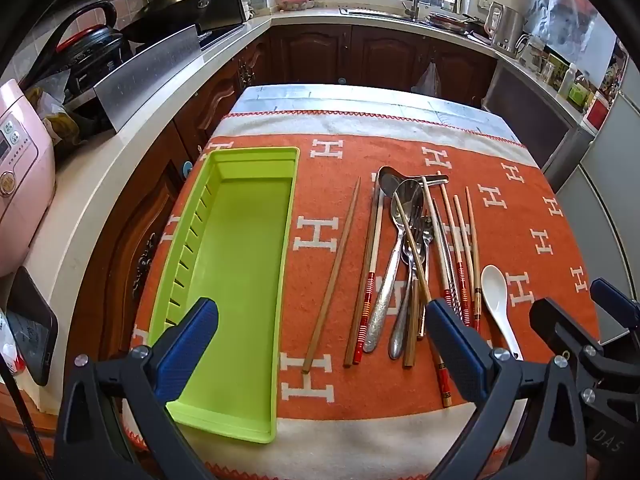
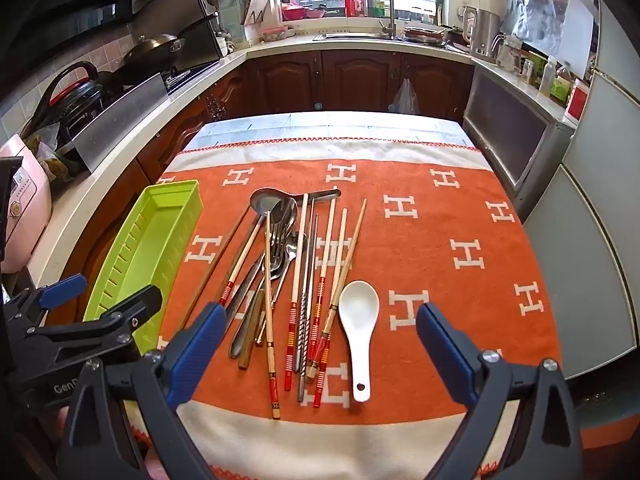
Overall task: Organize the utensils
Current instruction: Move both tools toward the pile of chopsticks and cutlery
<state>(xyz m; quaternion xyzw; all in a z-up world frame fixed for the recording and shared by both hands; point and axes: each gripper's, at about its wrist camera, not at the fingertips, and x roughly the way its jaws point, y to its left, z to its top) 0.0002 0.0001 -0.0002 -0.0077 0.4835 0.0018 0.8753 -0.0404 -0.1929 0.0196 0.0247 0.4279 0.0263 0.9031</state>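
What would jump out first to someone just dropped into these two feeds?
The bright green tray lies empty at the left edge of the orange cloth. To its right sits a jumbled pile of chopsticks and metal spoons, with a white ceramic spoon lying at the pile's right side. Both grippers, left and right, are open above the cloth, holding nothing.

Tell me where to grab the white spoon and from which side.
Grip the white spoon across its narrow handle, near the end with the hole, coming straight down with the right claw. The bowl is too wide and rounded. It lies flat, handle toward the camera; its right side is bare cloth, while chopsticks crowd its left.
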